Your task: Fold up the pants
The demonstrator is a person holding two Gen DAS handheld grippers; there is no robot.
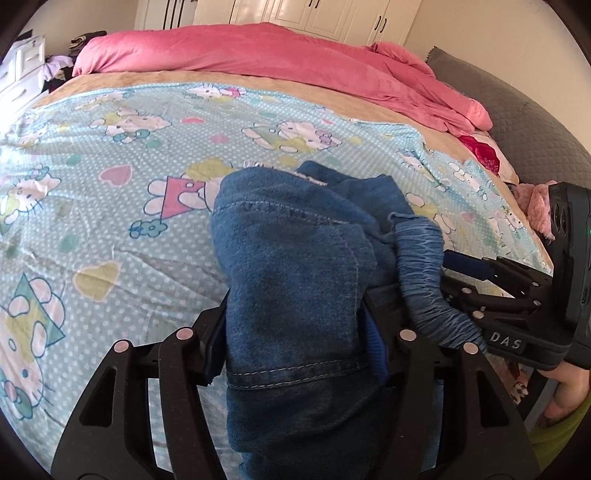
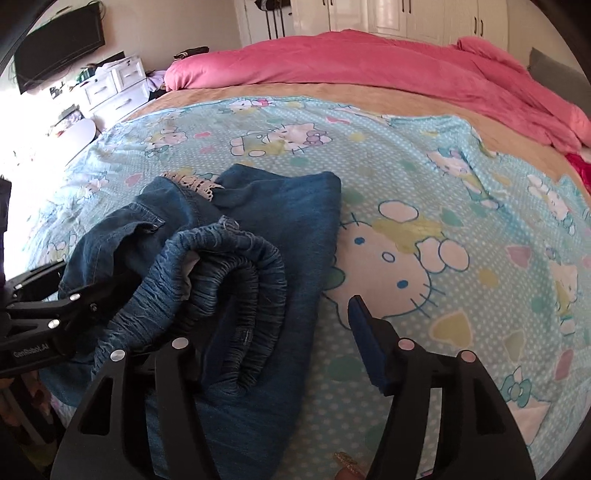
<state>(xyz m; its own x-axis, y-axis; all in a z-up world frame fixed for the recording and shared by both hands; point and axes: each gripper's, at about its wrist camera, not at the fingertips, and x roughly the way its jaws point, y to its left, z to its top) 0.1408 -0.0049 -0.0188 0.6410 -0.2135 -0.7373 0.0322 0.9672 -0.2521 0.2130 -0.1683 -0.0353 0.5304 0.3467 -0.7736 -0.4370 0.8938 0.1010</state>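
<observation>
Blue denim pants [image 1: 291, 266] with an elastic waistband [image 2: 221, 266] and lace-trimmed hems [image 2: 195, 182] lie bunched on the Hello Kitty sheet [image 2: 424, 206]. My left gripper [image 1: 295, 347] is shut on a thick fold of the denim, which fills the space between its fingers. It also shows at the left of the right wrist view [image 2: 62, 299]. My right gripper [image 2: 280, 332] is open; its left finger lies under or against the waistband, its blue-padded right finger [image 2: 369, 339] stands free over the sheet. The right gripper also shows at the right of the left wrist view [image 1: 476, 277].
A pink duvet [image 1: 280, 62] is heaped along the far side of the bed. A grey headboard [image 1: 517, 107] stands at the right. White drawers [image 2: 110, 85] and a dark screen [image 2: 55, 48] stand at the left. White wardrobes [image 2: 406, 14] line the back wall.
</observation>
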